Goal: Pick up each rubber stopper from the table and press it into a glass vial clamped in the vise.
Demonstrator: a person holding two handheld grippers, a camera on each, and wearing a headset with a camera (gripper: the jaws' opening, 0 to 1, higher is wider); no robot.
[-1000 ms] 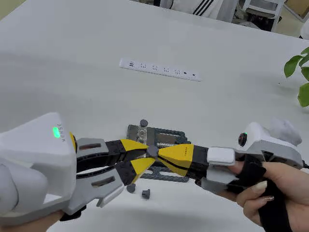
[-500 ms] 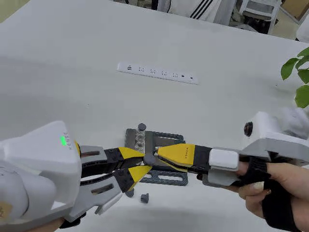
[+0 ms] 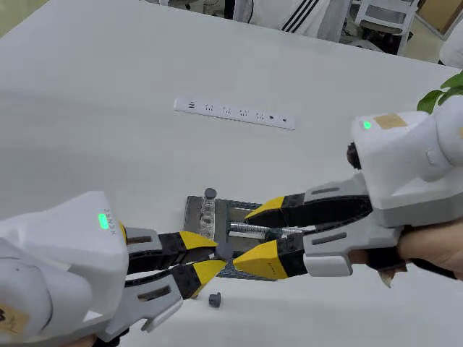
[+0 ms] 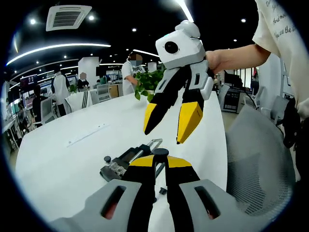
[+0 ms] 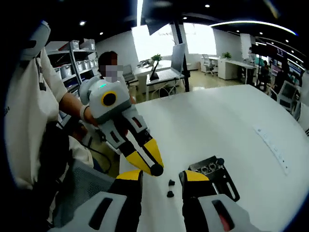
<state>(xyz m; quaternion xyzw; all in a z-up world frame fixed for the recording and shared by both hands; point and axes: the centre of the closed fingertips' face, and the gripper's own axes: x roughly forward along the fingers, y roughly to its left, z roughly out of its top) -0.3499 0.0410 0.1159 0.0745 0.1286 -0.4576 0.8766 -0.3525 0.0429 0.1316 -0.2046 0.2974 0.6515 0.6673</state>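
Note:
A dark grey rubber stopper [image 3: 224, 251] is pinched between the yellow tips of my left gripper [image 3: 215, 253], just above the front of the dark vise [image 3: 246, 211]. In the left gripper view the same stopper [image 4: 160, 152] sits at my closed jaw tips. My right gripper [image 3: 241, 241] stands open, its jaws spread above and below the stopper without touching it. Glass vials [image 3: 208, 214] stand clamped at the vise's left end, and the far one carries a stopper [image 3: 210, 193]. One loose stopper [image 3: 214, 298] lies on the table in front; the right gripper view shows two loose stoppers [image 5: 170, 183].
A white power strip [image 3: 235, 114] lies farther back on the white table [image 3: 108, 108]. Green plant leaves [image 3: 448, 87] reach in at the right edge. Chairs and a seated person are beyond the far table edge.
My right gripper has opened and lifted away from the stopper, which now stays in my left gripper alone. The head camera has shifted too.

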